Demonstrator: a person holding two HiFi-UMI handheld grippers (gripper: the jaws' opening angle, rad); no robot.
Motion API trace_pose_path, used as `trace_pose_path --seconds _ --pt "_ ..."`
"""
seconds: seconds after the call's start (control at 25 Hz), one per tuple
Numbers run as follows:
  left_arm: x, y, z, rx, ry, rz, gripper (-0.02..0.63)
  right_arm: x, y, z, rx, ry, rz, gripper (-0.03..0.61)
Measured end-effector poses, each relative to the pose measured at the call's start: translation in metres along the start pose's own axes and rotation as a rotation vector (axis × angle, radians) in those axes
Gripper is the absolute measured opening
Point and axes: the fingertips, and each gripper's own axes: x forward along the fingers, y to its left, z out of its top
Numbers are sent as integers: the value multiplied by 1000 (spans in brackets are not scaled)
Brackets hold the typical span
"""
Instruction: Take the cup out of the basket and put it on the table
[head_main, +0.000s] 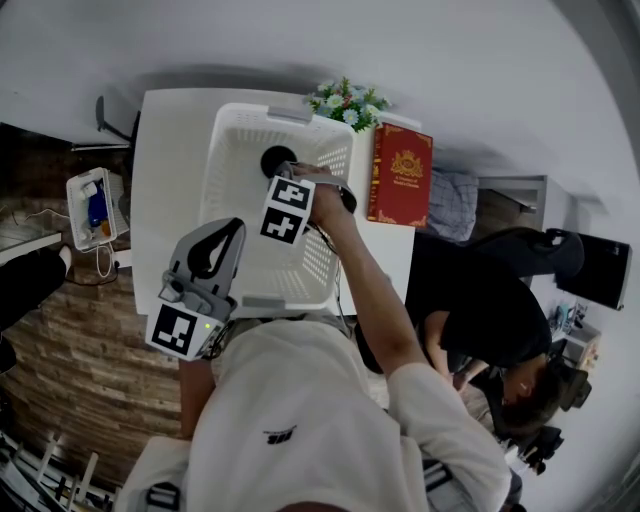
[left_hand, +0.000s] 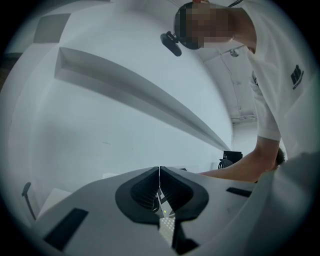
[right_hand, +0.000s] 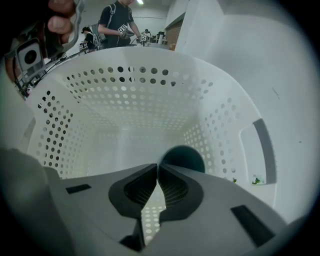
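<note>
The right gripper (right_hand: 158, 169) points steeply down into the basket (right_hand: 125, 100), its jaws clenched almost together on the near rim of the cup (right_hand: 184, 158). Only a thin slit shows between the pads, and the rim's edge meets the tips there. In the right gripper view the cup's dark round mouth sits at about 1 o'clock from the tips, touching them, and the rest of it is hidden behind the right jaw. The cup stands on the floor of the white perforated basket, toward its far wall. In the head view it shows at 11 o'clock from the right gripper's marker cube.

The left gripper (left_hand: 159, 175) is clenched with nothing between its jaws. It is held level at about 7 o'clock from the basket, over its near left corner.

The basket rests on a white worktop (head_main: 165, 150). A red book (head_main: 400, 177) lies at 3 o'clock from the basket, and a small bunch of flowers (head_main: 347, 102) sits at 1 o'clock.
</note>
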Motion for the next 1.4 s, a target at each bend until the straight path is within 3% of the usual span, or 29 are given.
trace_pose_path --seconds 0.72,1.4 --pt "6 -2 -2 2 4 -13 15 -15 -1 5 -22 -35 -31 28" --pt "1 -10 0 47 6 -26 14 -66 4 15 -19 -118 -99 28"
